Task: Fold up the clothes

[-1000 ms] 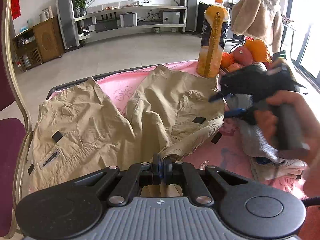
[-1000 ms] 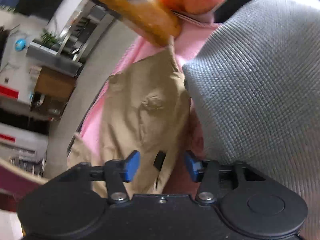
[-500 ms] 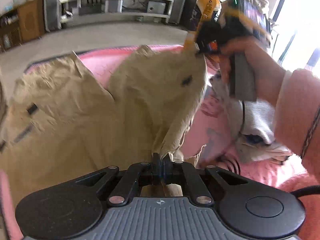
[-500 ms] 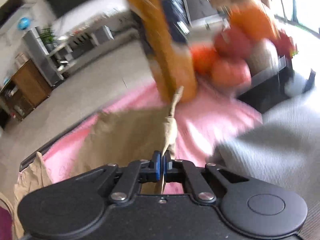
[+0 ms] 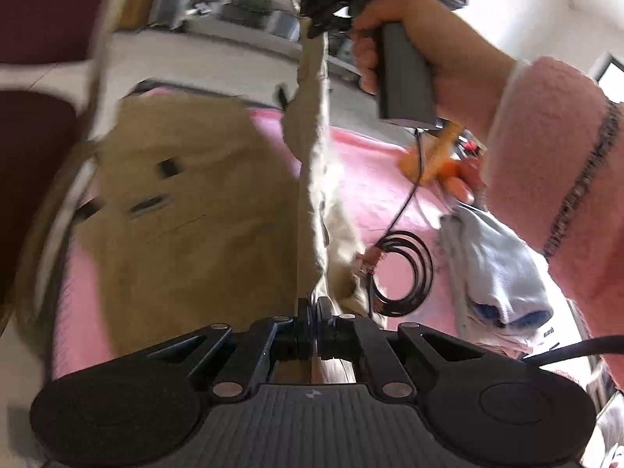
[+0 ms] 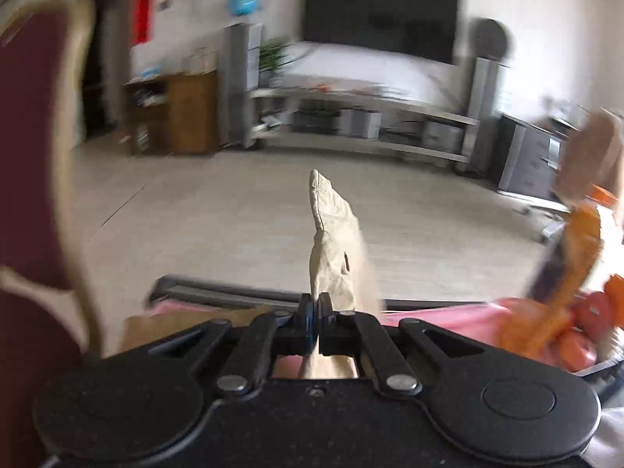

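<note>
Left wrist view: we pinch the crumpled khaki cotton trousers in our left gripper and right gripper, both clamped tight, raising one leg off the pink tablecloth to fold over.

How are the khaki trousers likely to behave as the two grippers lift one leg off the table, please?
The trousers are probably floppy: the leg sags between the left gripper and right gripper. They seem light, since a pinched edge carries it. The other leg likely drags along.
</note>
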`<state>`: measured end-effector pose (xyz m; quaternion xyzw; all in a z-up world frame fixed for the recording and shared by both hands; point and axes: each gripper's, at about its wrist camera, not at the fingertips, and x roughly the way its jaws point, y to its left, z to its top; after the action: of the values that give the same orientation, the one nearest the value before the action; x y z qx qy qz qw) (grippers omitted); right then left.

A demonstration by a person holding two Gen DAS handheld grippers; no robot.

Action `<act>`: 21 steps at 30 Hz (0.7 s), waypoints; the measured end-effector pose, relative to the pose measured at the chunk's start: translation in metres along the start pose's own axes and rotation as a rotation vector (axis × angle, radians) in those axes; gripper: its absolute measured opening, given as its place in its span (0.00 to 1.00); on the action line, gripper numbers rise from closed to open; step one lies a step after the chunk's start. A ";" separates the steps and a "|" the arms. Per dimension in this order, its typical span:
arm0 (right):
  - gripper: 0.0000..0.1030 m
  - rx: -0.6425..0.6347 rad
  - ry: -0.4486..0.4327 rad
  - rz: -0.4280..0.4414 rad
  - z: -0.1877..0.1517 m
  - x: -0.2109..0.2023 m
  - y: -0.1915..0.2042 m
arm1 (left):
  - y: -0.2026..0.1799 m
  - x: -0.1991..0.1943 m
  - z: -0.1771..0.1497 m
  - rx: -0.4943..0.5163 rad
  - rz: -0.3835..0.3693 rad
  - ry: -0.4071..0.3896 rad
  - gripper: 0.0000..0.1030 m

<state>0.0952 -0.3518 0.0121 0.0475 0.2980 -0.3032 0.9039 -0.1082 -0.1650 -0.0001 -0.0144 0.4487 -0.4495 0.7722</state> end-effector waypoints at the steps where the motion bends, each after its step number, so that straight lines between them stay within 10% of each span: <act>1: 0.02 -0.025 0.022 0.025 -0.004 0.010 0.022 | 0.013 -0.002 -0.004 -0.034 0.010 0.004 0.02; 7: 0.02 -0.034 0.280 0.229 -0.046 0.082 0.123 | 0.079 0.015 -0.020 -0.289 0.112 0.134 0.00; 11: 0.03 0.086 0.397 0.308 -0.070 0.120 0.128 | 0.079 0.027 -0.021 -0.287 0.171 0.181 0.00; 21: 0.01 0.258 0.371 0.396 -0.059 0.100 0.126 | 0.067 0.013 -0.020 -0.256 0.163 0.110 0.00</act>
<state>0.2015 -0.2863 -0.1053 0.2736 0.4020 -0.1423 0.8621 -0.0747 -0.1264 -0.0493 -0.0517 0.5437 -0.3247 0.7722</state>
